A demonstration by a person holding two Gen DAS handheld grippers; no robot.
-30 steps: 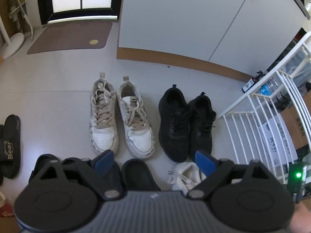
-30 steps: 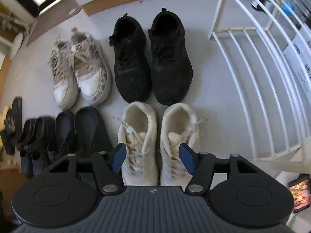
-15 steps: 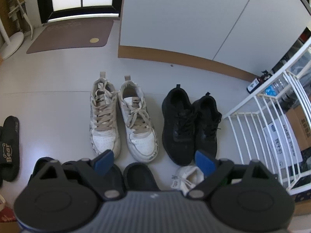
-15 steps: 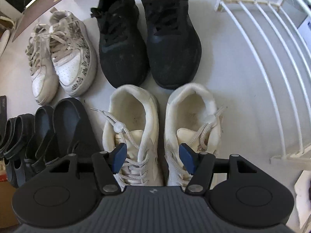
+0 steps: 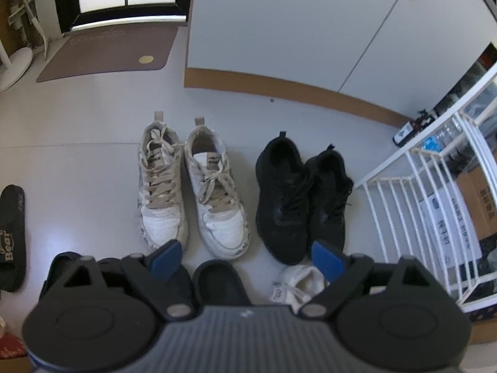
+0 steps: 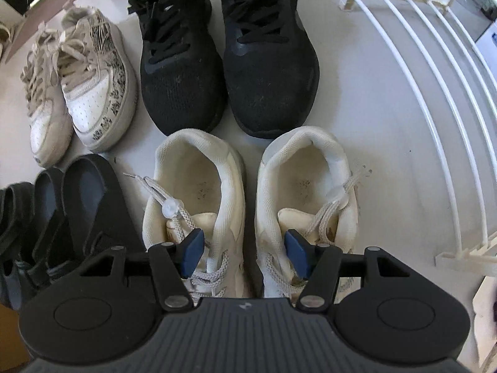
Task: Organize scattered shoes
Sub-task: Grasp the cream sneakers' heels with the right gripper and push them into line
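Observation:
Two cream sneakers (image 6: 198,192) (image 6: 307,186) stand side by side, heels toward the black pair. My right gripper (image 6: 245,253) points down at them with one fingertip over each shoe's opening. The two inner collars lie between its jaws, which are closing; the pads do not press on them. Behind stand the black sneakers (image 6: 180,71) and the white patterned sneakers (image 6: 96,87). My left gripper (image 5: 246,260) hangs open and holds nothing, above a black slipper (image 5: 220,283) and the heel of a cream sneaker (image 5: 298,283).
Black slippers (image 6: 87,205) lie packed left of the cream pair. A white wire rack (image 6: 435,93) borders the right side. Another black slipper (image 5: 12,236) lies far left. A white cabinet (image 5: 295,31) and a brown door mat (image 5: 105,52) are at the back.
My right gripper has dropped close onto the cream sneakers, and its jaws have narrowed a little. The left gripper has shifted only slightly and stays open.

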